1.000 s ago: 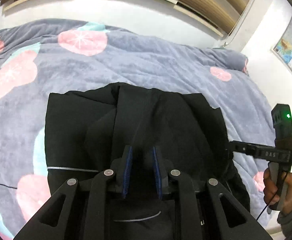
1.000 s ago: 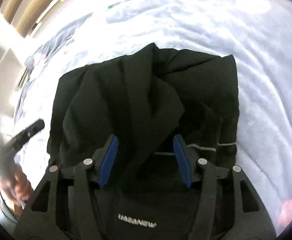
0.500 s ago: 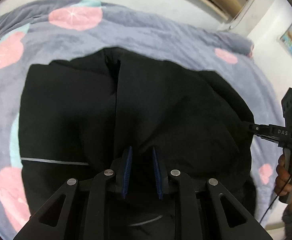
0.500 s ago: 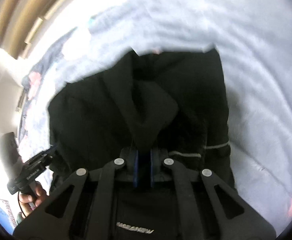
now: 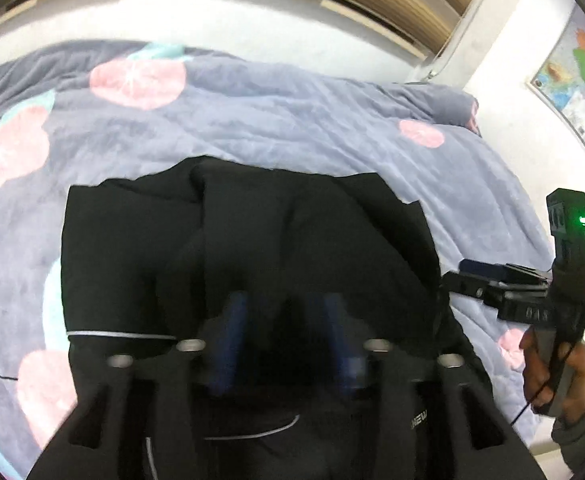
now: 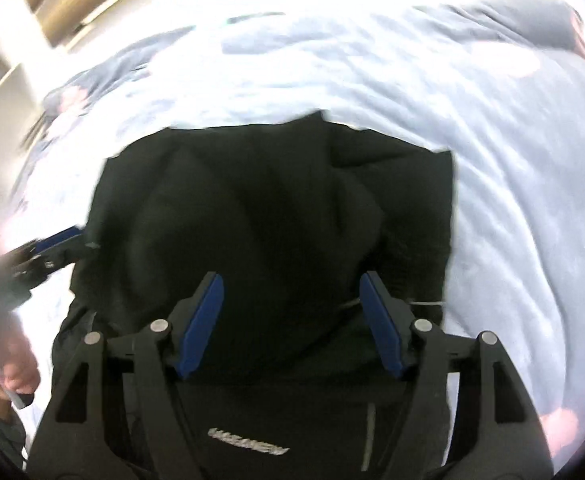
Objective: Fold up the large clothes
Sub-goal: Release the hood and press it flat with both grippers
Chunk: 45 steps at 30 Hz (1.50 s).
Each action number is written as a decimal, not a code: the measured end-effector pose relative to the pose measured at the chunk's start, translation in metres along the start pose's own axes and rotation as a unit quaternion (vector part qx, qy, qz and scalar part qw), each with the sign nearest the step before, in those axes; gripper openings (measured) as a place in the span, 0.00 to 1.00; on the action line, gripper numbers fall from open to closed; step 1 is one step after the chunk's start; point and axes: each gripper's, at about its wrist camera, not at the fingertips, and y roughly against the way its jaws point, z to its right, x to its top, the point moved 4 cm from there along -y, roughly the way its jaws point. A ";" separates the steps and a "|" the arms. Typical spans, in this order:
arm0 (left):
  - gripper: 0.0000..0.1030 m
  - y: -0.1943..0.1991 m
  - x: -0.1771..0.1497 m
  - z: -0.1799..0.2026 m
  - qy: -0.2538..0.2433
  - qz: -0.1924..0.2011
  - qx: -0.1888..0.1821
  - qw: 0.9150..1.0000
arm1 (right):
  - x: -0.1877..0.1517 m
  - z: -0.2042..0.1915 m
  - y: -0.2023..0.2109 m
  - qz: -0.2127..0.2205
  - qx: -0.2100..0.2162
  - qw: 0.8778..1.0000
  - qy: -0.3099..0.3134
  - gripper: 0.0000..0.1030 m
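Note:
A large black garment (image 5: pixel 252 248) with thin white piping lies partly folded on the bed; it also shows in the right wrist view (image 6: pixel 252 220). My left gripper (image 5: pixel 282 312) hovers over its near part, motion-blurred, jaws apart and empty. My right gripper (image 6: pixel 291 292) is wide open over the garment's near edge, nothing between its blue pads (image 6: pixel 202 320). The right gripper also shows in the left wrist view (image 5: pixel 532 300) at the garment's right edge, and the left gripper shows in the right wrist view (image 6: pixel 44 252) at its left edge.
A lavender blanket (image 5: pixel 292 120) with pink fruit prints covers the bed. A white wall (image 5: pixel 252 28) and wood slats stand behind it. A map poster (image 5: pixel 580 80) hangs on the right wall.
Both grippers have opened and let go of the black garment, which had been lifted and now lies lower. Half a second ago both were closed on the fabric.

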 end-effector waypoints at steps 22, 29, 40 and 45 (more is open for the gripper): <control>0.43 0.092 -0.047 0.012 0.001 0.002 0.040 0.999 | -0.031 -0.027 0.074 -0.003 -0.060 0.998 -0.002 0.61; 0.43 0.178 -0.077 0.030 0.004 0.048 0.072 0.996 | -0.053 -0.050 0.156 0.058 -0.099 0.993 0.016 0.66; 0.43 0.234 -0.129 0.060 0.012 0.056 0.074 0.996 | -0.121 -0.046 0.224 0.085 -0.117 0.990 -0.006 0.71; 0.43 0.239 -0.148 0.071 0.006 0.043 0.076 0.996 | -0.144 -0.040 0.232 0.075 -0.118 0.990 -0.022 0.72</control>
